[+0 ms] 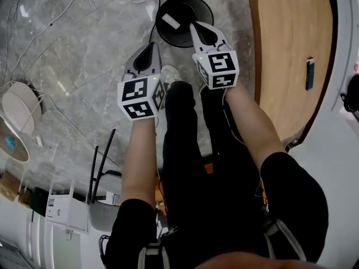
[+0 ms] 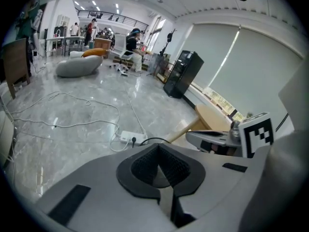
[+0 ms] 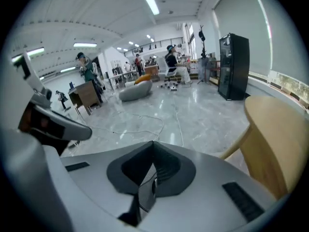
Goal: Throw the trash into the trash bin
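Black trash bin [image 1: 190, 7] being viewed from above on grey marble floor [image 1: 84, 49], white trash [image 1: 170, 21] being seen lying inside it, right gripper [image 1: 197, 27] being held over bin's near rim, jaws pressed together, empty, left gripper [image 1: 151, 47] being held just beside bin, jaws likewise closed, nothing gripped.

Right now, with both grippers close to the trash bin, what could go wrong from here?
1. The right gripper, jaws shut, hangs near the rim of the trash bin; a swing could tip it and spill the white piece inside.
2. Cables lie loose on the floor near the bin; a step forward could catch one.
3. The wooden table stands close to the right arm; a wide move could hit it.
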A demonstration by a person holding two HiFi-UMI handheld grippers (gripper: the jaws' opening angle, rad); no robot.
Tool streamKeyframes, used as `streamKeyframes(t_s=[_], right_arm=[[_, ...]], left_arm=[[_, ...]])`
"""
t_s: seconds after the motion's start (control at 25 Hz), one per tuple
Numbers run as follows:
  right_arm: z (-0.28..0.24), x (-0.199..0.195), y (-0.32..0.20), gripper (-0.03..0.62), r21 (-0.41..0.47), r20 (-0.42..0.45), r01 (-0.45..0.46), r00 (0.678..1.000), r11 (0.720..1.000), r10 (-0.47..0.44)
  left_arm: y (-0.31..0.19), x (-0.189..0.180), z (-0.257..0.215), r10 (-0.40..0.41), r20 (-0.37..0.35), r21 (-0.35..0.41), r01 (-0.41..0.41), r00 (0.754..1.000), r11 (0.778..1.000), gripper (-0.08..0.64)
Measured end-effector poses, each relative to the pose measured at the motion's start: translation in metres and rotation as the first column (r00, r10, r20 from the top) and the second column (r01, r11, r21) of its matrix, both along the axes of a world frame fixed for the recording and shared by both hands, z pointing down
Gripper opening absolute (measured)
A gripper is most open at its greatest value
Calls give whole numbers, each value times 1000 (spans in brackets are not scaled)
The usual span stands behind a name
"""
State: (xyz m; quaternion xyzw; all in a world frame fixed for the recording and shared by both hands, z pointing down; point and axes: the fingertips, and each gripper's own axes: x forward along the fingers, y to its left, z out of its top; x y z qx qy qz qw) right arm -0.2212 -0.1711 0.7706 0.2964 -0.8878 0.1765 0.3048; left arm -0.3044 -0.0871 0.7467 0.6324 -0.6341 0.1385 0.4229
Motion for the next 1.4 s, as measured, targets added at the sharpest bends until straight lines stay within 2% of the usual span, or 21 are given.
streamKeyframes(t_s=[0.16,0.32,0.52,0.68,0.84,0.96,1.04,1.28,1.32,1.4], right_arm=[[-80,23,-16,12,92,114,-60,992,994,50],[-143,66,-37,12,144,181,-154,975,978,127],[-195,151,-62,12,165,217,-265,949,950,227],[-225,234,-75,12,200,231,-372,917,906,326],[-239,323,-80,12,219,228,-461,881,860,414],[-238,388,-73,12,220,227,-544,836,809,500],[-236,425,-72,12,229,220,-571,819,788,530],[-221,517,-61,12,217,193,-630,776,746,600],[-218,528,-59,12,209,186,-632,775,746,604],[-207,543,-54,12,176,165,-619,785,765,597]], left_arm=[[-27,21,-35,32,12,63,-33,999,997,12],[-55,55,-74,76,16,119,-78,997,990,12],[-91,130,-119,165,7,176,-164,986,971,12],[-114,199,-143,244,-8,206,-238,970,949,12],[-130,272,-153,316,-4,211,-308,949,928,12],[-135,325,-153,399,5,204,-391,917,897,12],[-139,358,-151,437,10,200,-430,899,880,12],[-140,450,-140,516,5,181,-508,857,842,12],[-139,462,-138,529,3,178,-521,849,835,12],[-140,483,-135,554,2,172,-546,832,820,12]])
